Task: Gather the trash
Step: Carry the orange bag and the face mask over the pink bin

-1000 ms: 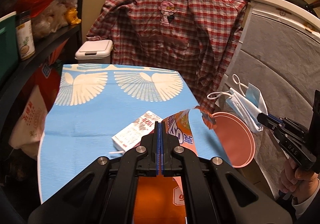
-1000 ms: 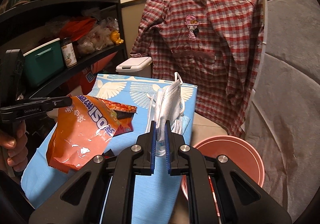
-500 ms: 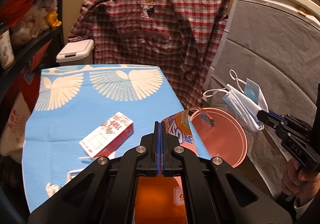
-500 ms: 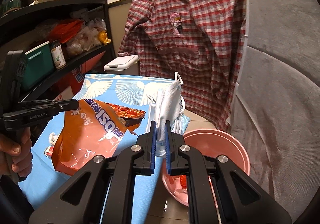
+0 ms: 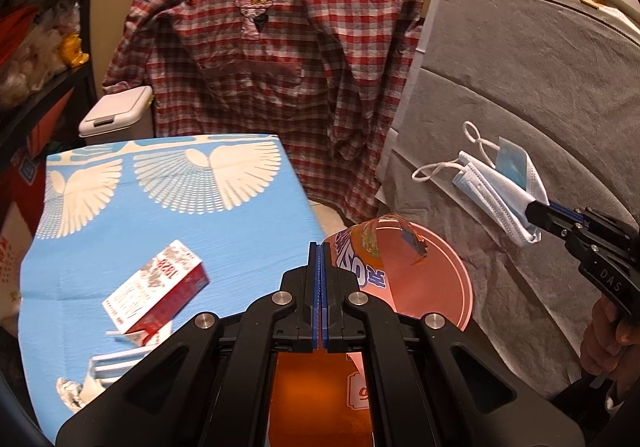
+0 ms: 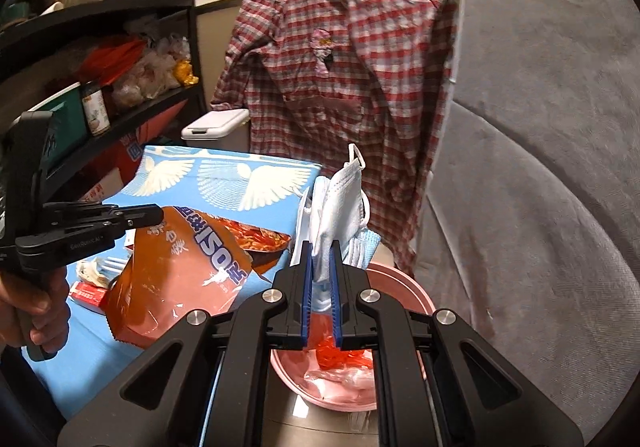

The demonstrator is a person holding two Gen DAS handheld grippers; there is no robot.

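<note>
Both grippers are clamped on trash. Left gripper (image 5: 321,259) has its blue pads pressed together on the edge of an orange snack bag (image 6: 180,267), which hangs crumpled and torn open, with blue-and-white lettering across its front; the bag's top curls over the near rim of a pink basin (image 5: 436,287). Right gripper (image 6: 321,259) pinches a bundle of used face masks (image 6: 340,207), white and pale blue with pleats and loose ear loops, standing up from between the narrowly parted jaws above the basin. In the right wrist view the basin sits on the floor just beside the table's corner and already contains red and clear plastic wrappers (image 6: 340,363).

On the table, a blue cloth with white wing patterns (image 5: 160,215) carries a red-and-white carton (image 5: 156,291), lying tilted near the left gripper, with crumpled white paper (image 5: 72,395) and a blurred flat white item nearer the edge. Behind the table stands a white lidded bin (image 5: 116,115). A red plaid shirt (image 5: 280,67) hangs over the counter edge behind the basin, and a grey cloth-covered surface (image 5: 520,107) rises on the right. Dark shelves (image 6: 120,59) with pots, bags and a jar fill the left side.
</note>
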